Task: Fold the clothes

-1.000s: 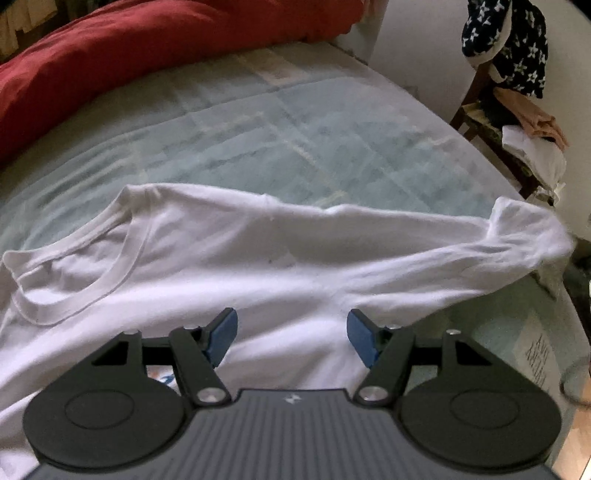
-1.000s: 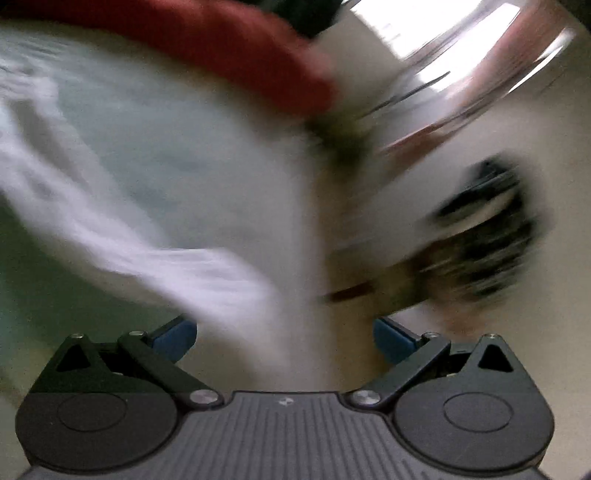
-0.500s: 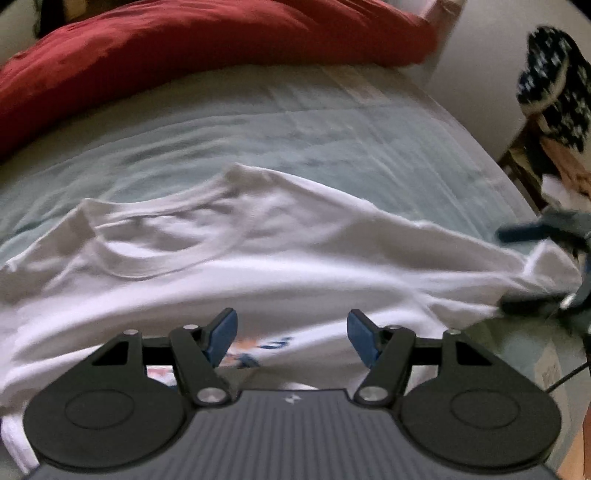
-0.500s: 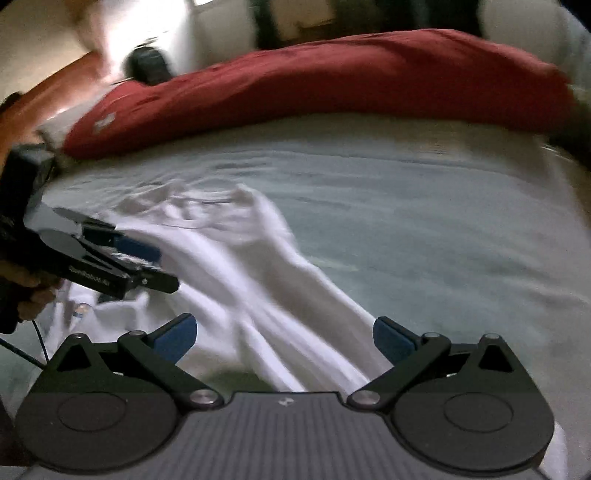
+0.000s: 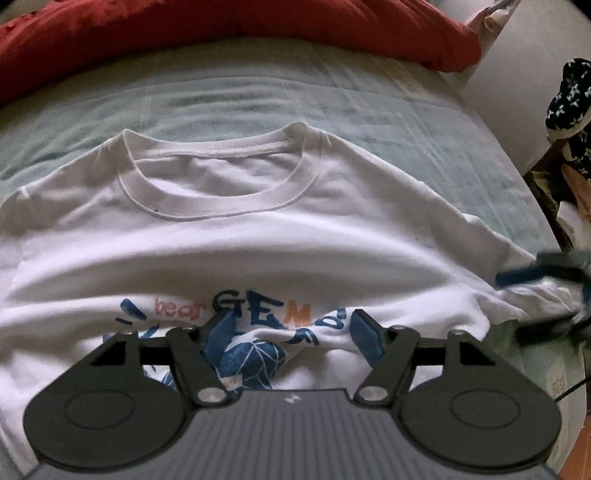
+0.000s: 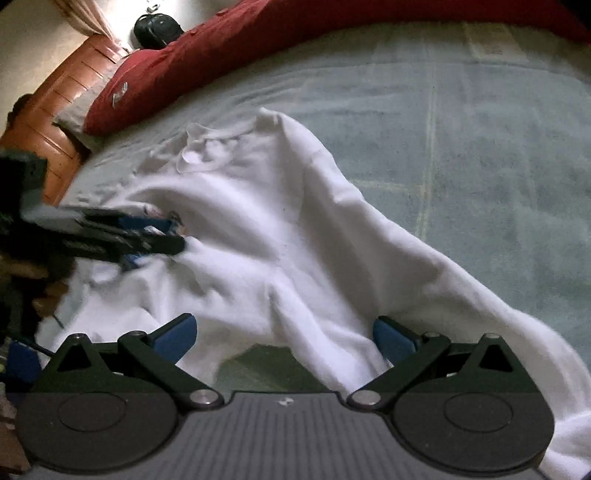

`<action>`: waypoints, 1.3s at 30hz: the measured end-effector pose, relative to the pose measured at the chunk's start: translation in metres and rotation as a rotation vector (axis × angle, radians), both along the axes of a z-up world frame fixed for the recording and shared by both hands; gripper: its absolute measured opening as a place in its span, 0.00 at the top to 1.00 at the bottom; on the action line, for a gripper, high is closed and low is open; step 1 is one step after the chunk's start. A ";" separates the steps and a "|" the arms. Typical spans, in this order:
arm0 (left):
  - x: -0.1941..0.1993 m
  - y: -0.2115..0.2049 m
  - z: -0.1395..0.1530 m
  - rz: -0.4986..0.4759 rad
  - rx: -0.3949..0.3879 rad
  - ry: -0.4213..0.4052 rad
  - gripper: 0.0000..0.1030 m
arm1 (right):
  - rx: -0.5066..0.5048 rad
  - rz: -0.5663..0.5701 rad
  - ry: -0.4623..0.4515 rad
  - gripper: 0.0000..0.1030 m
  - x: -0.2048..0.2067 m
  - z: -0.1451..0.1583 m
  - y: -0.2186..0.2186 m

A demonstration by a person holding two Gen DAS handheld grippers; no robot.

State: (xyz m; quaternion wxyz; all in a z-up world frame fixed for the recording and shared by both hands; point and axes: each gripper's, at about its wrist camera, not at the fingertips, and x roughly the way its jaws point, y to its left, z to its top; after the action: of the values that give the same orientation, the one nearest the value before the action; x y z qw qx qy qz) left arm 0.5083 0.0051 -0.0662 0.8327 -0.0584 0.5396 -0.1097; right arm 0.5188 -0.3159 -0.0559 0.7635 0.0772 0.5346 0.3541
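A white T-shirt (image 5: 258,251) with a blue and orange "bear GEM" print lies face up on the bed, its collar (image 5: 218,184) toward the far side. My left gripper (image 5: 291,328) hovers open low over the print, a raised fold of printed fabric between its blue pads. In the right wrist view the T-shirt (image 6: 277,229) lies rumpled, its right sleeve running toward the lower right. My right gripper (image 6: 284,334) is open just above that sleeve end. The left gripper (image 6: 147,236) shows at the left there, blurred. The right gripper (image 5: 535,273) appears blurred at the sleeve.
The bed has a pale blue sheet (image 5: 369,103) with a red duvet (image 5: 221,33) along its far side. A chair with piled clothes (image 5: 569,110) stands right of the bed. A wooden headboard (image 6: 48,110) and a black bag (image 6: 157,27) are at the far left.
The left gripper has moved over the shirt's middle, bringing the print into view. The right gripper swung from the room to the bed and came down over the sleeve. Both stay open.
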 end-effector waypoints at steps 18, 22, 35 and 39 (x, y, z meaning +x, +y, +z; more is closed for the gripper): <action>0.006 0.018 -0.007 0.012 -0.106 0.013 0.27 | 0.452 0.101 0.355 0.00 0.146 -0.069 -0.009; 0.009 0.019 -0.008 0.004 -0.110 0.016 0.25 | 0.485 0.140 0.404 0.00 0.167 -0.074 0.015; 0.010 0.024 -0.007 -0.002 -0.148 0.016 0.25 | 0.527 0.212 0.471 0.09 0.160 -0.088 0.006; 0.011 0.024 -0.007 -0.001 -0.148 0.021 0.25 | 0.467 0.096 0.490 1.00 0.163 -0.109 -0.011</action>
State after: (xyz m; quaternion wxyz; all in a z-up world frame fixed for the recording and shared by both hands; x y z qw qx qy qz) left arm 0.5191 0.0291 -0.0728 0.8202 -0.1205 0.5390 -0.1492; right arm 0.6820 -0.3268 -0.1652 0.5565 0.3072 0.6097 0.4735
